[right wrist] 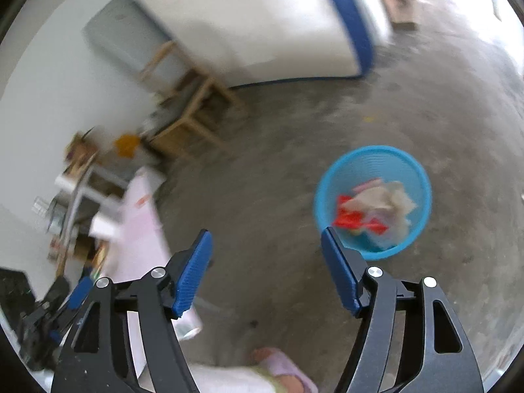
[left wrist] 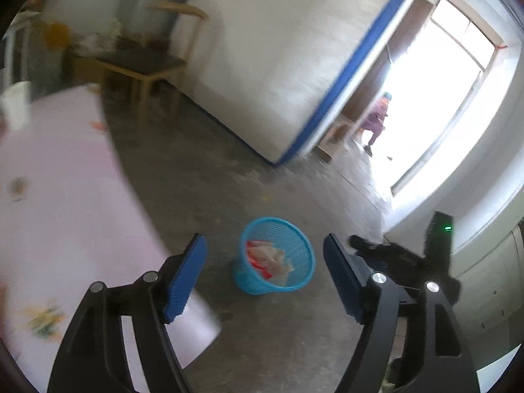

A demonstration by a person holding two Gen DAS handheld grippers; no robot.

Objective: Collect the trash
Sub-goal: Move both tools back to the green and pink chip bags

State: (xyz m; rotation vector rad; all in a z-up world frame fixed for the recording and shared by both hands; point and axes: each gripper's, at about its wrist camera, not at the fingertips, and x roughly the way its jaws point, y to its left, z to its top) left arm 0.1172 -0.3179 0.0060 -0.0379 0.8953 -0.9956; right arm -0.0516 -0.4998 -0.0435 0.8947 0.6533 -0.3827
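Trash fills the blue basket at two o'clock of the right gripper, both grippers wide and empty.

I see a wooden chair far left, white mattress with blue edge leaning behind, pink-clothed surface near left, bright doorway far right.

A grey concrete floor filled the frame's middle. On it, lower centre, stood a blue basket holding trash. A pink-clothed table lay at the left.
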